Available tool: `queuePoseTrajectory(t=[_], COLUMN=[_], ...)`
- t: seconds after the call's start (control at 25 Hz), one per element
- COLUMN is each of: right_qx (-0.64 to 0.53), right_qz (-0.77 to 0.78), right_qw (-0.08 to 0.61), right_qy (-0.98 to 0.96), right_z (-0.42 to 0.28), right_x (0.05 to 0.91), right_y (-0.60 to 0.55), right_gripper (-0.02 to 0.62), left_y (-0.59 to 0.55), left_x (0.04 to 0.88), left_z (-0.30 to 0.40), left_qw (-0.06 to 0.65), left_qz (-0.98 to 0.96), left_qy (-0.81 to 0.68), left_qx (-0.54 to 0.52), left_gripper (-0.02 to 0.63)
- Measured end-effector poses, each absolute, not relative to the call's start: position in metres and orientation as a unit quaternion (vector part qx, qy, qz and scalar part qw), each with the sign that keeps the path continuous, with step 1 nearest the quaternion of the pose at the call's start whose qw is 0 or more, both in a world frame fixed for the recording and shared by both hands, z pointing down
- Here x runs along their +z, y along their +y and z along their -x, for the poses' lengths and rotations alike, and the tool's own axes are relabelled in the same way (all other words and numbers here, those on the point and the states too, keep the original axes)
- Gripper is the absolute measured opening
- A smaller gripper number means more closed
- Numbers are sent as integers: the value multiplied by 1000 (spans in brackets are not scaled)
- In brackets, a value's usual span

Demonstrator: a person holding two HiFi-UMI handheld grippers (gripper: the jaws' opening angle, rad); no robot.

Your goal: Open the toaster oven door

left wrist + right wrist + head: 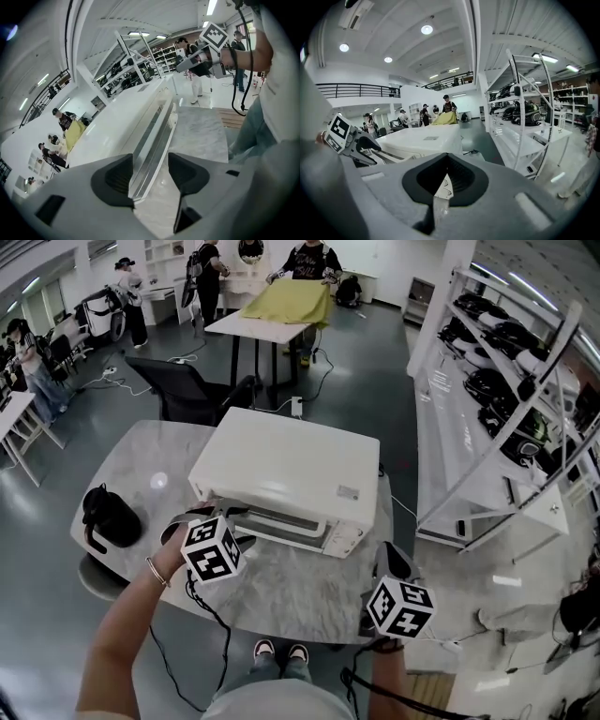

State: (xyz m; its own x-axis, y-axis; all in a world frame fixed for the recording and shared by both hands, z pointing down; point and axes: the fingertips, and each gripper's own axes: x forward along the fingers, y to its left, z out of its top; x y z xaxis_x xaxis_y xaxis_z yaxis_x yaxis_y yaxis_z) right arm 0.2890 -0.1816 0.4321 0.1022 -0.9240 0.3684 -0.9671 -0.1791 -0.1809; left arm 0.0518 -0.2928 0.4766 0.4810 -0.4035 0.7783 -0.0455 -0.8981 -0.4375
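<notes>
A white toaster oven [291,470] stands on the marble table [281,589], its door facing me and closed. In the left gripper view the long door handle [152,150] runs between the two dark pads of my left gripper [151,176], which is open around the handle's left end, one pad [115,180] beside it. In the head view that left gripper [208,515] is at the oven's front left corner. My right gripper [394,563] hovers off the oven's front right corner, apart from it. Its jaws [443,187] are shut with nothing held, and the oven [422,140] lies ahead.
A black jug [108,517] sits on the table's left side. A white shelf rack [497,409] with helmets stands to the right. A black chair [183,385] is behind the table. Further back, people stand round a table with a yellow cloth [291,301].
</notes>
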Motion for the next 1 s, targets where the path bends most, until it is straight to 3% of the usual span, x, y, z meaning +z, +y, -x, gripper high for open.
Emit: queuePoseTrajectory(t=[1.0], right_qx=[208], right_qz=[-731], right_qw=[67], right_qy=[-646], right_z=[-268], right_x=[436], right_y=[-179], right_gripper=[5], left_y=[-272], left_x=[482], left_z=[-42], left_qw=[153], left_qz=[859], left_qy=[127], left_qx=[-471], left_gripper=[236])
